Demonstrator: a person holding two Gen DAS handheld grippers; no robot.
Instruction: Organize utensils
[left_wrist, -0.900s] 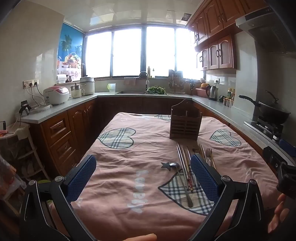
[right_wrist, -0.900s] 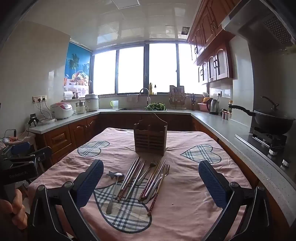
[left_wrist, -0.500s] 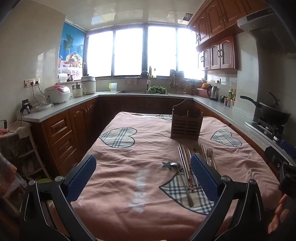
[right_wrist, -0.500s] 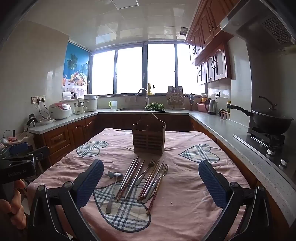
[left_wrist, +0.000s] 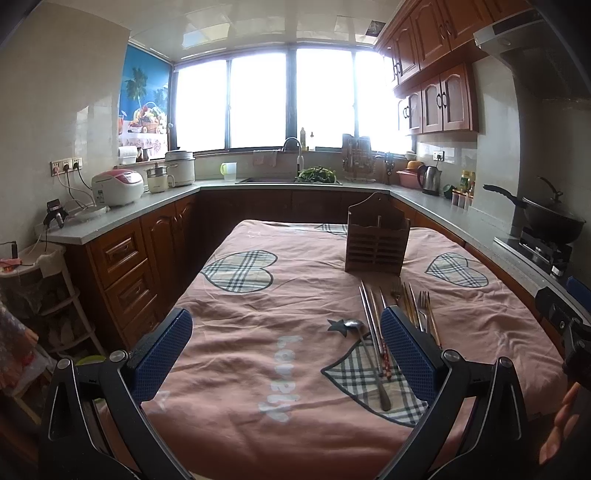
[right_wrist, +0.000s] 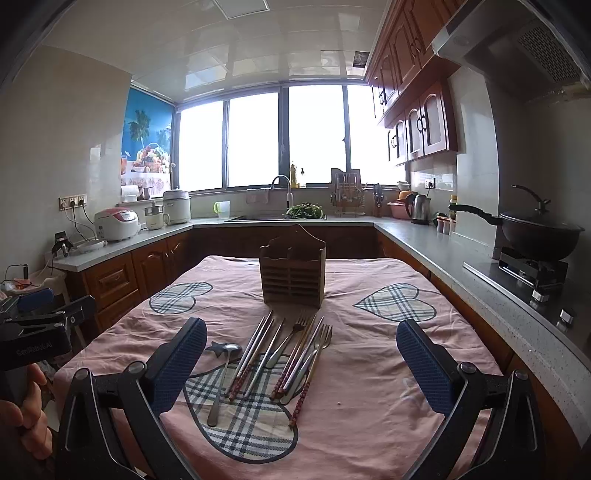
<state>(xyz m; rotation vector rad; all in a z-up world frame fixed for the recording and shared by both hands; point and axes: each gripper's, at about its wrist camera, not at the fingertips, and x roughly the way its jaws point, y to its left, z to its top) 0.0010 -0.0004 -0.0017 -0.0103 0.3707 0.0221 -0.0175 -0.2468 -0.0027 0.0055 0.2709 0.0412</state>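
A brown slatted wooden utensil holder (right_wrist: 292, 276) stands upright on the pink cloth-covered table (right_wrist: 369, 406); it also shows in the left wrist view (left_wrist: 376, 243). In front of it lie a spoon (right_wrist: 222, 373), several chopsticks (right_wrist: 251, 354) and forks (right_wrist: 317, 347) side by side. In the left wrist view the spoon (left_wrist: 365, 358) and chopsticks (left_wrist: 373, 325) lie partly behind my right-hand finger. My left gripper (left_wrist: 286, 347) is open and empty above the near table edge, left of the utensils. My right gripper (right_wrist: 301, 362) is open and empty, its jaws standing either side of the utensils, above them.
Wooden cabinets with a grey counter (right_wrist: 424, 236) run round the table. On the counter are a rice cooker (left_wrist: 117, 186), a sink with greens (left_wrist: 317, 175), a kettle (right_wrist: 419, 208) and a wok on a stove (right_wrist: 539, 232). A white rack (left_wrist: 40, 295) stands left.
Both grippers have tilted and shifted slightly; the table scene sits a little differently in view. Nothing on the table has moved, and both grippers stay open.
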